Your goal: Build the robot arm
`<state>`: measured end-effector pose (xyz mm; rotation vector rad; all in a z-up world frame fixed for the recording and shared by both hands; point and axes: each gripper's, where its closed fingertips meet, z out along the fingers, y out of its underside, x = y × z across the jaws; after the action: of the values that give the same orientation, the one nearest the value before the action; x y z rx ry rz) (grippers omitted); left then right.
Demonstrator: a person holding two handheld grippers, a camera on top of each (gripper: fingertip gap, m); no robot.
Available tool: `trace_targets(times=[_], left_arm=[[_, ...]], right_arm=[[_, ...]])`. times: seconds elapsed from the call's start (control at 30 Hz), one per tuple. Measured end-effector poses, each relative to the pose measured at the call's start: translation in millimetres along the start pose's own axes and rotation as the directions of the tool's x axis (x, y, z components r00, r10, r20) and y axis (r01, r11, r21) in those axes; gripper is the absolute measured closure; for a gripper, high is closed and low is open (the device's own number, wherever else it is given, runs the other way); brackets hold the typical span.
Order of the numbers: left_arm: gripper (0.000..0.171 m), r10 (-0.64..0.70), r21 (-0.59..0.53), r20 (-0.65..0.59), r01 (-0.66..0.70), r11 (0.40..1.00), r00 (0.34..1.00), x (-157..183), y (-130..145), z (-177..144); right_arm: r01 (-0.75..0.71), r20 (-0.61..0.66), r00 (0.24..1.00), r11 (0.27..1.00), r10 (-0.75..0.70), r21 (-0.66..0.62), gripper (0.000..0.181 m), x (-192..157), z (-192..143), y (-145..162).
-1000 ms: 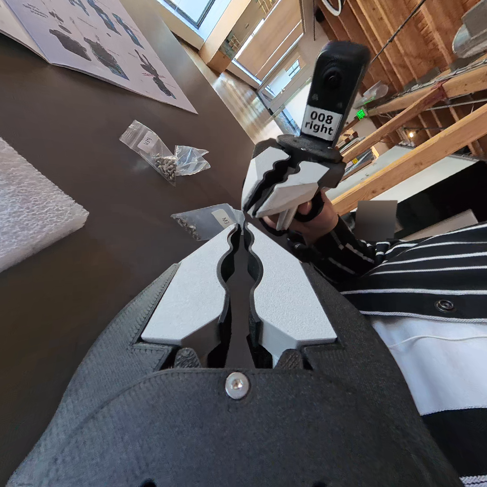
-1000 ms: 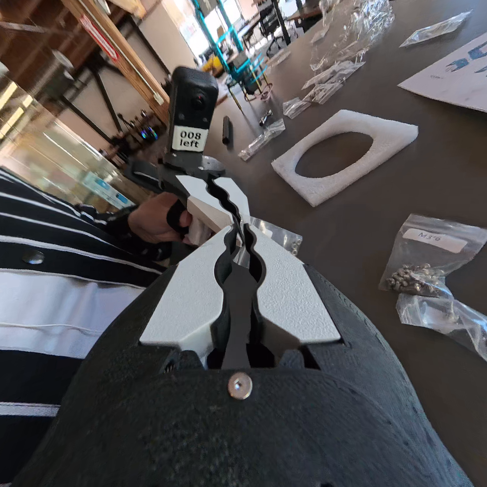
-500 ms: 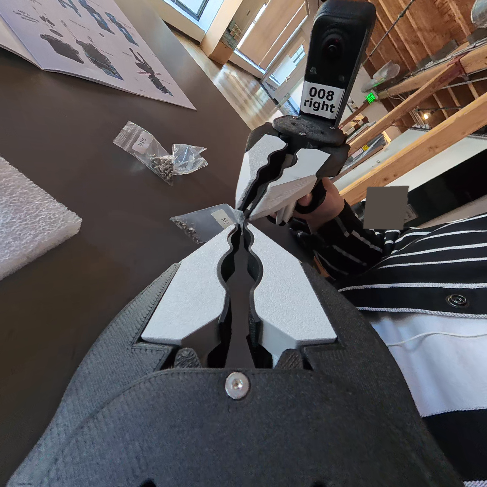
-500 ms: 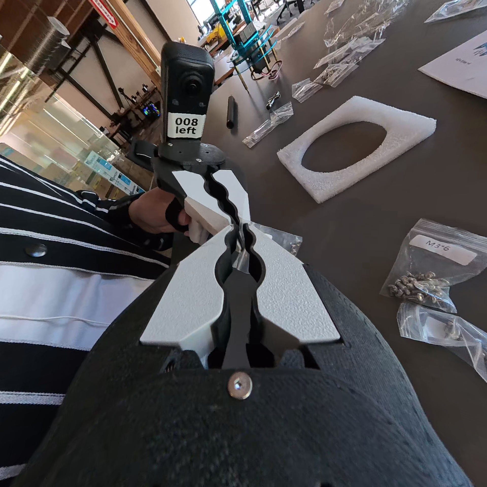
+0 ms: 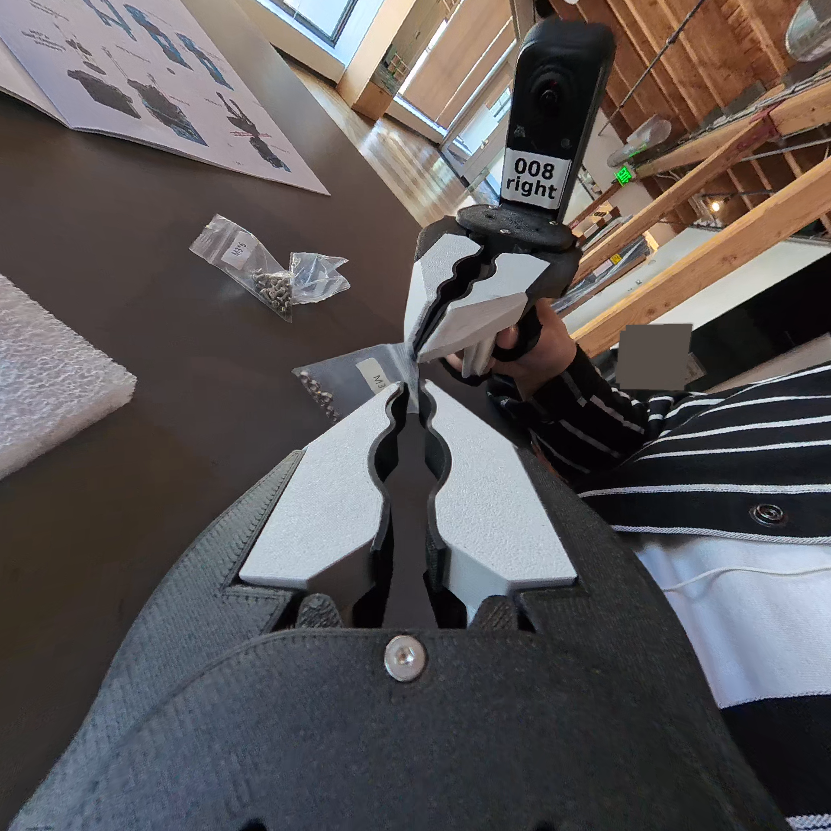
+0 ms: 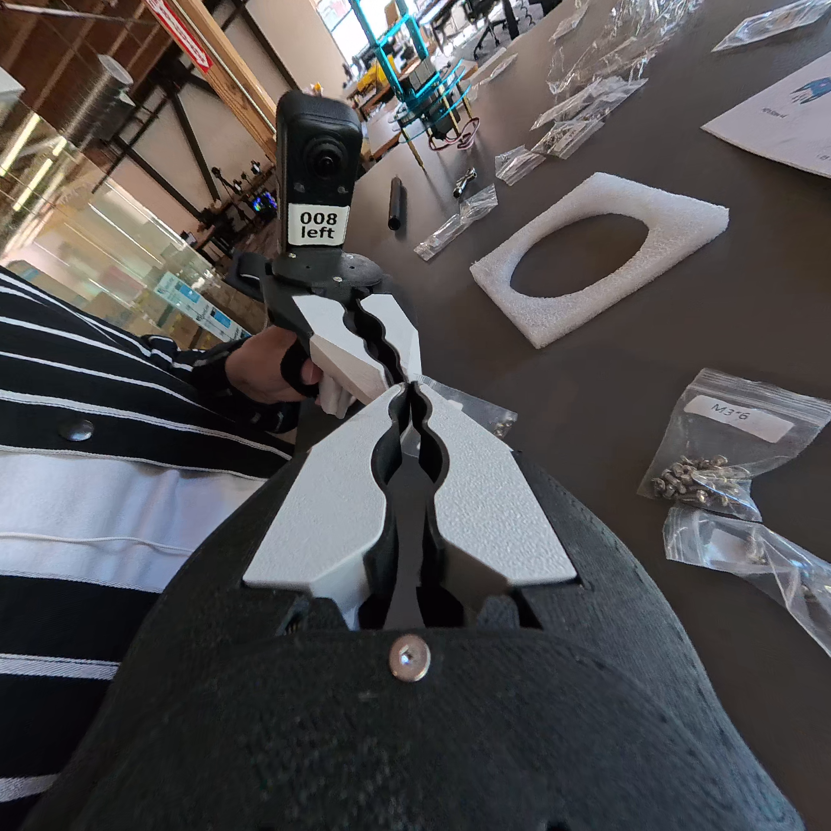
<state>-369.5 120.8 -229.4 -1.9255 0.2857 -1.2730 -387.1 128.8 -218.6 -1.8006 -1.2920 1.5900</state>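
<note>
A small clear zip bag of screws with a white label hangs between both grippers, just above the dark table. My left gripper is shut on the bag's near edge. My right gripper comes in from above right and is shut on the same edge, its tips almost touching the left gripper's. In the right wrist view, the right gripper pinches the bag, with the left gripper right behind it. A hand holds each gripper.
Another labelled screw bag lies beside an emptier one; both also show in the right wrist view. There is a white foam frame, a printed sheet, a black cylinder and several bags farther back. A person in a striped top is close by. Left and right tips are no more than a few centimetres apart.
The right gripper's jaws have closed tighter on the bag's edge. Both grippers have shifted slightly while holding the bag, and the right gripper stands more upright.
</note>
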Motion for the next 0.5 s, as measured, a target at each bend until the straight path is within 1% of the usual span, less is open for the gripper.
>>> trace_targets(times=[0.1, 0.2, 0.27, 0.5], left_arm=[[0.169, -0.013, 0.034, -0.011, 0.013, 0.999, 1.000, 0, -5, -3], [0.159, -0.011, 0.087, -0.021, 0.012, 0.996, 1.000, 3, -14, -7], [0.149, -0.006, 0.100, -0.023, 0.008, 0.995, 1.000, 4, -17, -7], [0.159, 0.026, 0.073, -0.022, -0.024, 0.997, 0.999, 7, -12, -4]], right_arm=[[-0.036, 0.005, 0.999, 0.999, 0.036, 0.017, 0.181, 3, -3, 0], [-0.062, 0.016, 0.998, 0.998, 0.061, 0.032, 0.181, 3, -3, 0], [-0.077, 0.033, 0.997, 0.996, 0.076, 0.033, 0.181, 1, -2, 0], [-0.181, 0.126, 0.977, 0.982, 0.172, 0.061, 0.181, -6, 1, 1]])
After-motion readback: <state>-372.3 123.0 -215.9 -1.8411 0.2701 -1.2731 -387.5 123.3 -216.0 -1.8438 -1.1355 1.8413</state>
